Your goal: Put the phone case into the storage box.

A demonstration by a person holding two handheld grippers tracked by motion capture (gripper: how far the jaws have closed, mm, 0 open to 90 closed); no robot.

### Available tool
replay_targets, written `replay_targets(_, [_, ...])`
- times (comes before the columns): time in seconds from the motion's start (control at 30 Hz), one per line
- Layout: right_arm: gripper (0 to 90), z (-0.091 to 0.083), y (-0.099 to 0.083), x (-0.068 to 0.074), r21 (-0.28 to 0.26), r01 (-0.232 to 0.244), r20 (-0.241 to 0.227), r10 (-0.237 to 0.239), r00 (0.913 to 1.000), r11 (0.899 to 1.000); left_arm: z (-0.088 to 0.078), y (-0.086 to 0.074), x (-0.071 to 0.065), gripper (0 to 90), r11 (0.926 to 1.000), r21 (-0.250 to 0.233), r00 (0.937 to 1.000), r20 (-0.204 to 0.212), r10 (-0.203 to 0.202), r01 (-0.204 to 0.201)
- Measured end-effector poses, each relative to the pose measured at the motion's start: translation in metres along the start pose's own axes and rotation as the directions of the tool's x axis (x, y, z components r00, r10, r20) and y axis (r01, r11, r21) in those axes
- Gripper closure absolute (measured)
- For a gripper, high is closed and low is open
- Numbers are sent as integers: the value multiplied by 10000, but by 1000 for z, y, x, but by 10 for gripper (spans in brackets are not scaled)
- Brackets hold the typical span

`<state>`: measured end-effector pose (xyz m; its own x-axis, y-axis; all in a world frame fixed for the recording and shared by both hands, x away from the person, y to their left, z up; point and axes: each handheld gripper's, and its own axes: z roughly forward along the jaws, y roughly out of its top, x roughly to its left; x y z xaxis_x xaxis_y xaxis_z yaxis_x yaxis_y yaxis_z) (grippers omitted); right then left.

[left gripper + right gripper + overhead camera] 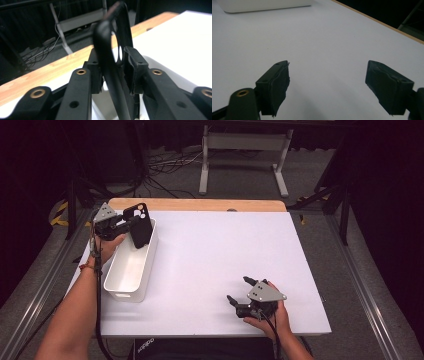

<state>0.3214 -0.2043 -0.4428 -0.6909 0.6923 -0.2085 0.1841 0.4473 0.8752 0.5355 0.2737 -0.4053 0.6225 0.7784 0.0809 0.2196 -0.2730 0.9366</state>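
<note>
Left gripper (131, 223) held black phone case (139, 225) over far end of white bin (131, 270); jaws slackened, case between pads, right pad appeared clear of it in left gripper view.
Judged step: drop case into bin. Advice: lower first, keep case upright, clear far rim.
Right gripper (239, 290) idle, spread wide, nothing held, on bench (210, 250), well apart.
Bin interior clear.

Phone case (138, 225) over bin's (131, 270) far end, at table's (210, 260) left.
</note>
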Motion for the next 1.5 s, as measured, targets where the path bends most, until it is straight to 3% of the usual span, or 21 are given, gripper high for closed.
replay_targets(0.27, [199,1,-1,-1,61,14,-110,-13,9999,10000,-6,-6,9,593,9994,276,9997,3,-228,228])
replay_targets(0.37, [200,2,-1,-1,131,30,-150,-28,9999,9999,-10,-11,11,506,9981,523,9994,-34,-337,339])
replay_targets(0.5, [200,1,0,0,150,83,-222,-80,9997,9999,-16,-15,11,468,9975,489,9987,75,-507,503])
replay_targets(0.57, [199,2,0,0,156,63,-234,-59,9997,9999,-21,-18,11,492,9981,376,9988,-7,-496,496])
replay_targets(0.63, [200,2,0,0,190,47,-248,-43,9997,9998,-23,-20,10,629,9973,443,9983,-91,-574,577])
replay_targets(0.7, [199,2,0,0,213,50,-279,-44,9996,9998,-25,-21,11,680,9968,388,9975,87,-706,702])
replay_targets(0.83, [200,1,0,-2,166,-204,-407,211,9989,9997,-21,-17,7,755,9973,405,9976,-361,-596,610])
replay_targets(1.1, [199,0,-1,-4,162,-307,-366,313,9988,9994,-8,-9,10,749,9959,709,9928,-1091,-488,567])
replay_targets(1.5, [199,0,-1,-3,214,-199,-382,207,9991,9996,-5,-7,6,703,9943,876,9933,-1032,-522,614])
